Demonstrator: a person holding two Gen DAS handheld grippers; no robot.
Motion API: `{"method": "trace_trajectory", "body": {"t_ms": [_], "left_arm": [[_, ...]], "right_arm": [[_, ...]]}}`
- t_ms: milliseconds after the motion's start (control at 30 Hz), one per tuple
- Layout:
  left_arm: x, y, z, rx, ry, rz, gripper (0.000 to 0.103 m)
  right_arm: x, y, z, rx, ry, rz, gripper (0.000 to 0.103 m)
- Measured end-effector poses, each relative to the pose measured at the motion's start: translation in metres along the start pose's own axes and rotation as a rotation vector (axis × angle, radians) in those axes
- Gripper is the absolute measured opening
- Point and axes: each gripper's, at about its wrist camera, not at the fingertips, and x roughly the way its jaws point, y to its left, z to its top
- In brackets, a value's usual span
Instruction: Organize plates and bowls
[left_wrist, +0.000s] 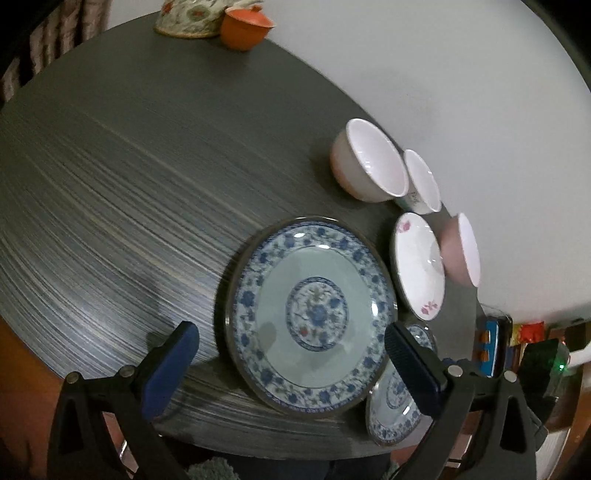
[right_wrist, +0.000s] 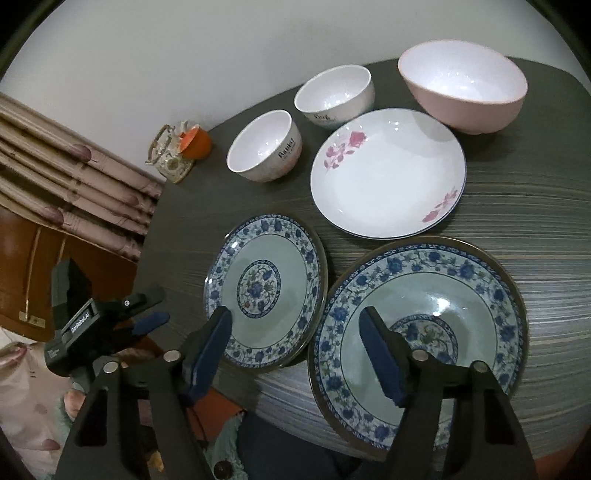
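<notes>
Right claw (right_wrist: 295, 347) hangs part-open and empty over the near edge of the bench (right_wrist: 535, 221), one finger above the small blue-patterned plate (right_wrist: 266, 291), the other above the large blue-patterned plate (right_wrist: 421, 332), touching neither. Left claw (left_wrist: 291, 354) is spread wide, also empty, poised over the large plate's near rim; nothing gripped yet.

Here's the worry: both blue plates sit right at the bench's edge, the large one seemingly lipping past it. A glancing pad on a rim could tip or skid a plate off onto the floor. Glazed rims are slick, so a shallow pinch may slip. And with both claws crowding the same plate, they could clash.

Moving outward, the count: three plates, two blue-patterned and one white plate (right_wrist: 388, 173) with pink flowers. Three bowls behind, two small white bowls (right_wrist: 264, 146) with lettering and one larger pink bowl (right_wrist: 465, 88). Far back, an orange cup (right_wrist: 197, 142) beside a floral holder (right_wrist: 170, 158).
</notes>
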Motion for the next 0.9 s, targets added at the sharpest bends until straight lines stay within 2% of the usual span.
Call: {"method": "trace_trajectory", "body": {"t_ms": [133, 200, 333, 400, 467, 633, 767, 900], "left_arm": [[0.006, 0.007, 0.004, -0.012, 0.020, -0.010, 0.091], [0.009, 0.010, 0.006, -0.011, 0.029, -0.018, 0.083], [0.015, 0.019, 0.007, -0.034, 0.038, -0.013, 0.079], [0.018, 0.025, 0.008, -0.049, 0.046, -0.016, 0.064], [0.021, 0.028, 0.008, -0.055, 0.055, -0.016, 0.058], [0.025, 0.031, 0.008, -0.044, 0.063, -0.021, 0.057], [0.026, 0.036, 0.006, -0.058, 0.068, -0.029, 0.057], [0.025, 0.037, 0.005, -0.035, 0.056, -0.013, 0.057]], "right_arm": [[0.013, 0.000, 0.009, -0.003, 0.022, -0.003, 0.066], [0.020, -0.001, 0.014, -0.005, 0.034, -0.007, 0.064], [0.035, -0.004, 0.023, 0.001, 0.058, -0.009, 0.063], [0.042, -0.004, 0.025, -0.004, 0.071, 0.005, 0.063], [0.050, -0.006, 0.027, 0.002, 0.080, 0.000, 0.061], [0.060, -0.012, 0.032, 0.028, 0.085, 0.010, 0.056], [0.069, -0.012, 0.038, 0.021, 0.095, 0.003, 0.048], [0.079, -0.011, 0.045, 0.011, 0.094, -0.004, 0.045]]}}
